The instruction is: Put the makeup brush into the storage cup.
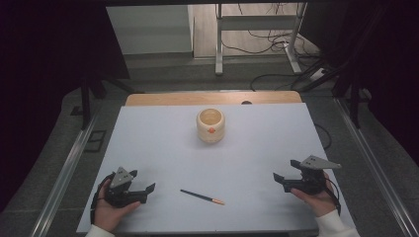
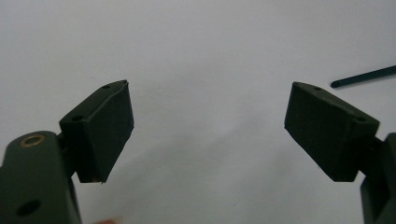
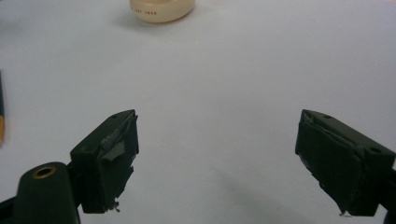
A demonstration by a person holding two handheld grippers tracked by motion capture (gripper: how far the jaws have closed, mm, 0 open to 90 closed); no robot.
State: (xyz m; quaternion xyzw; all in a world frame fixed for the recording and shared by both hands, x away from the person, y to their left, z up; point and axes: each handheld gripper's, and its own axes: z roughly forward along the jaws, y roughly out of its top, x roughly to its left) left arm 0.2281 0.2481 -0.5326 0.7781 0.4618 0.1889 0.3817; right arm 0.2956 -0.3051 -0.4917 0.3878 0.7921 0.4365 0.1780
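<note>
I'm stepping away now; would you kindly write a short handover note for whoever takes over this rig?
Left gripper: open, empty, resting at the near left of the white table.
Right gripper: open, empty, at the near right.
Pencil: lying flat on the table between the two grippers, nearer the left one, untouched.
Cream cup: upright towards the far middle of the table.
Done: nothing visible yet.
Left: probably picking up the pencil and putting it in the cup.

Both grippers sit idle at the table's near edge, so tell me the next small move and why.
Probably slide the left gripper toward the pencil's dark end. Its jaws stand open and empty, the pencil lies flat just beside it, while the right gripper is farther off and the cup stands farther back.
</note>
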